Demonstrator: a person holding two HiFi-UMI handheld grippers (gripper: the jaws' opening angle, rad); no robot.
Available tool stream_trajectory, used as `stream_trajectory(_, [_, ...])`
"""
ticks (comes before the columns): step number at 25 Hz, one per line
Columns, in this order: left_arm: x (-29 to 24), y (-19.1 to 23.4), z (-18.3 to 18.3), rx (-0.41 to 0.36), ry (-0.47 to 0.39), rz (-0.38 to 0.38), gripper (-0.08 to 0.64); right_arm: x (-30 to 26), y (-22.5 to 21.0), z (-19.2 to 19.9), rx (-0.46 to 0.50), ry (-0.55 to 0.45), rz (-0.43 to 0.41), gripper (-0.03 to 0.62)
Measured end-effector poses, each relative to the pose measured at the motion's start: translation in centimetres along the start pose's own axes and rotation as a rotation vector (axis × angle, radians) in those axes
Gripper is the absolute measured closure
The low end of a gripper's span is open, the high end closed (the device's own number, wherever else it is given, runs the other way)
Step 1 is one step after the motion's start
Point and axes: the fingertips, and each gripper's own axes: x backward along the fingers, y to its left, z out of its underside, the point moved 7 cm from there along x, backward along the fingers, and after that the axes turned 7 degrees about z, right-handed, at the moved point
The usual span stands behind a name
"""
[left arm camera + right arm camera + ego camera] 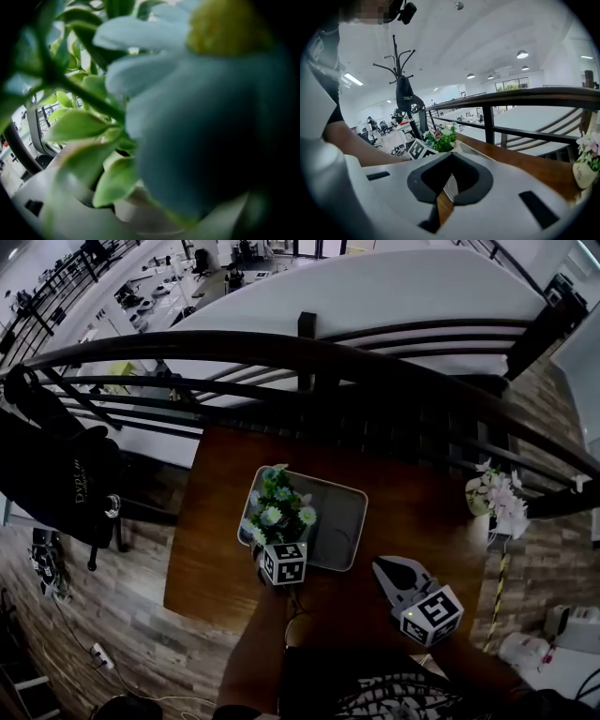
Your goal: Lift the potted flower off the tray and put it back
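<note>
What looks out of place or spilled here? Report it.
Nothing stands out. The potted flower is upright over the near left corner of the tray, and nothing is spilled on the wooden table.

Only one line of lettering shows. In the head view a black jacket (66,484) hangs well off to the left of the left gripper (274,549). It carries a short row of pale print that seems to begin "Dvp"; the rest is too small to read. The marker cube (284,563) on that gripper and the second marker cube (431,615) on the right gripper (380,566) bear only black-and-white square patterns. In the right gripper view, a small pot (580,174) ahead and to the right of the jaws has a dark scrawl that is too blurred to read.
</note>
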Motion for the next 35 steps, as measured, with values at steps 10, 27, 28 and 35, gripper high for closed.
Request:
stream_trajectory(10, [-0.6, -0.6, 0.4, -0.050, 0.050, -0.039, 0.025, 0.7, 0.5, 0.9, -0.058, 0.013, 0.003, 0.595])
stream_trajectory(27, [7.1, -2.2, 3.7, 0.105, 0.015, -0.018, 0.025, 3.6, 2.0, 0.3, -0.077, -0.039, -0.011, 0.595])
stream_trajectory(28, [8.0, -2.5, 4.1, 0.119, 0.009, -0.010, 0.025, 3.6, 2.2, 0.3, -0.075, -0.046, -0.016, 0.595])
stream_trajectory(35, [17.1, -5.1, 2.7, 0.236, -0.138, -0.018, 0.367, 4.7, 3.2, -0.7, -0.048, -0.081, -0.044, 0.595])
